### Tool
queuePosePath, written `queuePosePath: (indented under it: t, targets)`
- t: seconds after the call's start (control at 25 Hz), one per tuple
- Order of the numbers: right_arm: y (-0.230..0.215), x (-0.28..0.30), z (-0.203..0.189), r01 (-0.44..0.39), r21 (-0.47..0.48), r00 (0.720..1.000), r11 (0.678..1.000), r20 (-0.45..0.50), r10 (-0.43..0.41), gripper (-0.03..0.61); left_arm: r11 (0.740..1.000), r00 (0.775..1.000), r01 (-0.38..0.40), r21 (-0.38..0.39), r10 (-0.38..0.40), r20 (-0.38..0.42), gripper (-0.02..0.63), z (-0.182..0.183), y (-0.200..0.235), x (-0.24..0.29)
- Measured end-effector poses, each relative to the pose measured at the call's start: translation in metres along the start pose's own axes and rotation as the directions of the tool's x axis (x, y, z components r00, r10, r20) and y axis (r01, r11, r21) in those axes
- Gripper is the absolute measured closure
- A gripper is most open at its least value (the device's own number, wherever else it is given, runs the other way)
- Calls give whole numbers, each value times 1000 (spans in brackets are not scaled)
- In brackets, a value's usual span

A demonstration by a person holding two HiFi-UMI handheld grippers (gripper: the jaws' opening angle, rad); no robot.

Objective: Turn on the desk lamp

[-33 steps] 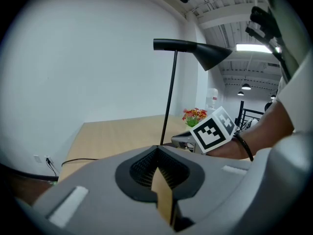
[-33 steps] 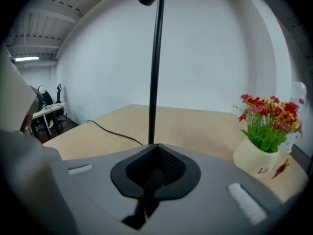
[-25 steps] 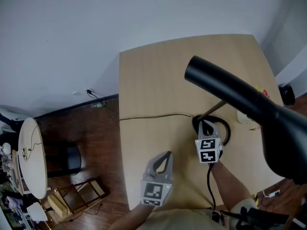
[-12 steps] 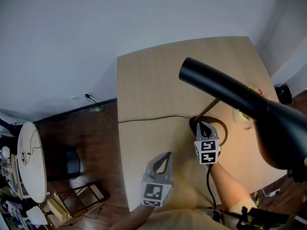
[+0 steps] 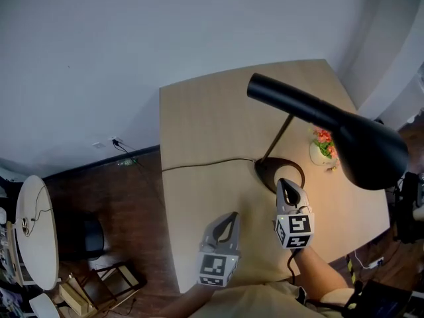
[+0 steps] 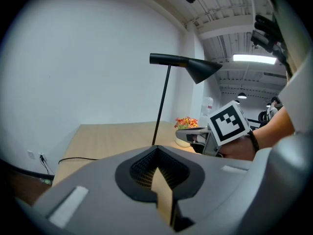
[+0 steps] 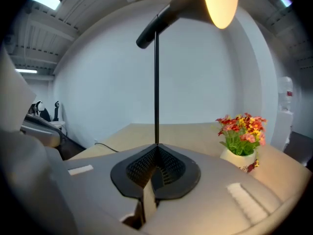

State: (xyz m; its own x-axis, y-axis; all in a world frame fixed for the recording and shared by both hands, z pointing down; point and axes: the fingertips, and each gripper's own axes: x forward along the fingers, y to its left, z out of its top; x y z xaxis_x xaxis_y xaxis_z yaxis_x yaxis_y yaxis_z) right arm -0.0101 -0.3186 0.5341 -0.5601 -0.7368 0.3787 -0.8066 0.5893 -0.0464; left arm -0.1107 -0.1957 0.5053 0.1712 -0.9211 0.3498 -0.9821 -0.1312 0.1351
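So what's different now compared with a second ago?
The right gripper drew back from over the lamp base toward the person, its tip now at the base's near rim. It gripped nothing; both grippers are shut. The lamp shade glows in the right gripper view. The left gripper, the base and the flower pot stayed put.

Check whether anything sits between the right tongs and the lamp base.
Nothing visible does. The right tongs, shut, point straight at the lamp base, tip by its near edge. The flower pot stands off to the right; the cord runs left.
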Motion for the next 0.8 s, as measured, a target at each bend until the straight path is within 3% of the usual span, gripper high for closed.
queuePosePath:
  t: [0.44,0.8]
  targets:
    - [52,-125,32,8,-21,991,1000,131,-5,580,993,990,100,57,-104,91,615,20,-33,-66]
    - [123,-224,21,3,-63,983,998,184,9,580,968,970,169,186,-197,142,615,19,-58,-136]
